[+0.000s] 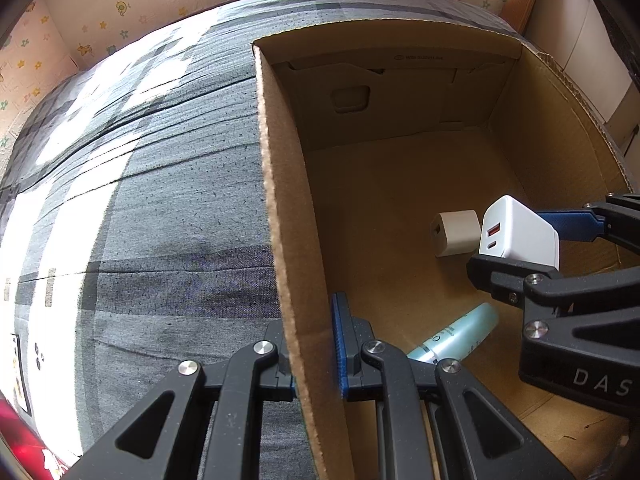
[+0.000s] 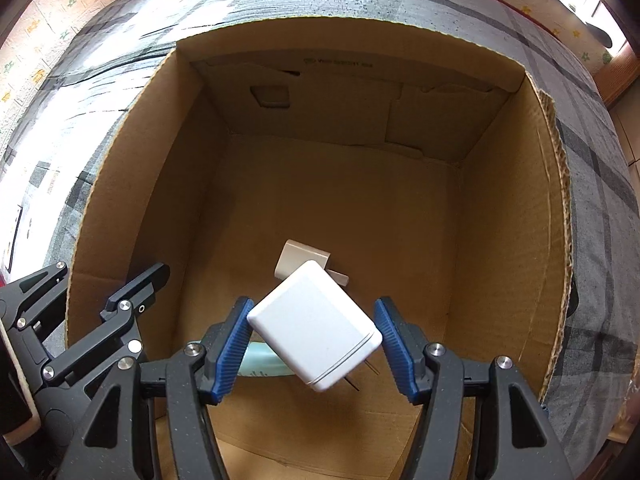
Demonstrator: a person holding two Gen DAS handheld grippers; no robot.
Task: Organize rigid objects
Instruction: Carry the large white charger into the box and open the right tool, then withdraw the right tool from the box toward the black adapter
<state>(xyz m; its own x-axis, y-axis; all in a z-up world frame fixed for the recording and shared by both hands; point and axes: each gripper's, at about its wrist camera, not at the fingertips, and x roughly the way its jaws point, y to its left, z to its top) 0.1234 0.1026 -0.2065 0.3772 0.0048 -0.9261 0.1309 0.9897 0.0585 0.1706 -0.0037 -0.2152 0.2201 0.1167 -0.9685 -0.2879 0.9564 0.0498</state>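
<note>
An open cardboard box [image 2: 516,208] stands on a grey plaid cloth. My right gripper [image 2: 312,340] is inside it, its blue pads [image 2: 234,344] touching a tilted white USB charger [image 2: 316,330] with its prongs down, held above the floor; the charger also shows in the left wrist view [image 1: 520,232]. A smaller beige charger [image 1: 456,232] [image 2: 298,260] and a teal tube [image 1: 456,334] [image 2: 260,364] lie on the box floor. My left gripper [image 1: 316,344] straddles the box's left wall [image 1: 288,220], one finger [image 1: 344,340] inside and one outside, closed on the cardboard.
The grey plaid cloth [image 1: 140,220] spreads to the left of the box. A wall with cartoon-print paper [image 1: 100,32] runs behind. A red object [image 1: 20,440] and a white card [image 1: 18,372] lie at the cloth's near left edge.
</note>
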